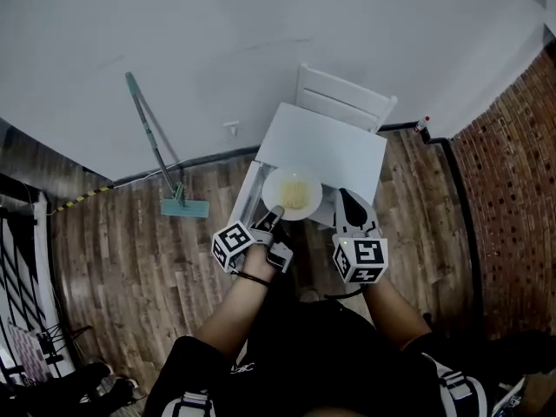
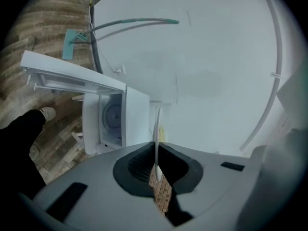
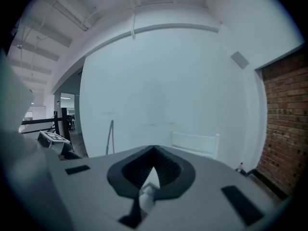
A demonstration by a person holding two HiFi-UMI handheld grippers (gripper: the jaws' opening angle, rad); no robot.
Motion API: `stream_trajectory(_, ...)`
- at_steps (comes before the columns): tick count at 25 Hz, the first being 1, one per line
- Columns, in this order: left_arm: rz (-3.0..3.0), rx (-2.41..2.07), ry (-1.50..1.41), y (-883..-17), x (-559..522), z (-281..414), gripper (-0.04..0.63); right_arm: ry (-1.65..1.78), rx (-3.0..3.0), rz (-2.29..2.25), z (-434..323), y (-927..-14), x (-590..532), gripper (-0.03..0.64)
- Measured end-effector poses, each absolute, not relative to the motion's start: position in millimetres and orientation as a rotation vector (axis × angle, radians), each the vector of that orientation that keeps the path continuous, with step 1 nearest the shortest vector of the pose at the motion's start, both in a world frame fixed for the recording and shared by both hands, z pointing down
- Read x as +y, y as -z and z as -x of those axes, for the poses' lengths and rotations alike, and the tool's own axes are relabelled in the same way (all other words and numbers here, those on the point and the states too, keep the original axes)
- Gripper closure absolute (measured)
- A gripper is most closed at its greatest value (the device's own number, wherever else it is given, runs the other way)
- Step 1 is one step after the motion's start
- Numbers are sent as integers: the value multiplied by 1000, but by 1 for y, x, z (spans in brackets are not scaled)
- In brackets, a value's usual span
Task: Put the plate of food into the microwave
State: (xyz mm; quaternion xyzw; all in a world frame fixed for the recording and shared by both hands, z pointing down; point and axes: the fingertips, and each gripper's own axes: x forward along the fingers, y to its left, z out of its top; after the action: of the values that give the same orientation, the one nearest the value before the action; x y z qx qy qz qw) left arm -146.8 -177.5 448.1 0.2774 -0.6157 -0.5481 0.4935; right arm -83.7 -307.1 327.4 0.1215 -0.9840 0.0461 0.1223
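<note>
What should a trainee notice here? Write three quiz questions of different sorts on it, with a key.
1. True or false: the microwave has its door open.
2. The left gripper holds the plate by: A) its rim; B) its underside; C) the food.
3. Fill in: the long-handled thing leaning on the wall, left of the microwave in the head view, is a ____.

Key: 1 true; 2 A; 3 mop.
</note>
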Motion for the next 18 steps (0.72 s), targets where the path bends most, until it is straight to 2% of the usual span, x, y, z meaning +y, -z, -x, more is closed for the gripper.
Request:
stream_trajectory(10,-592,-1512,1346,-558,-169,114,584,-166,-2793,-207,54,-453,-291,611)
stream_trajectory(18,-675,-1531,1382,-731,-191,161,584,-211,-2921,-163,108,-636,-308,612)
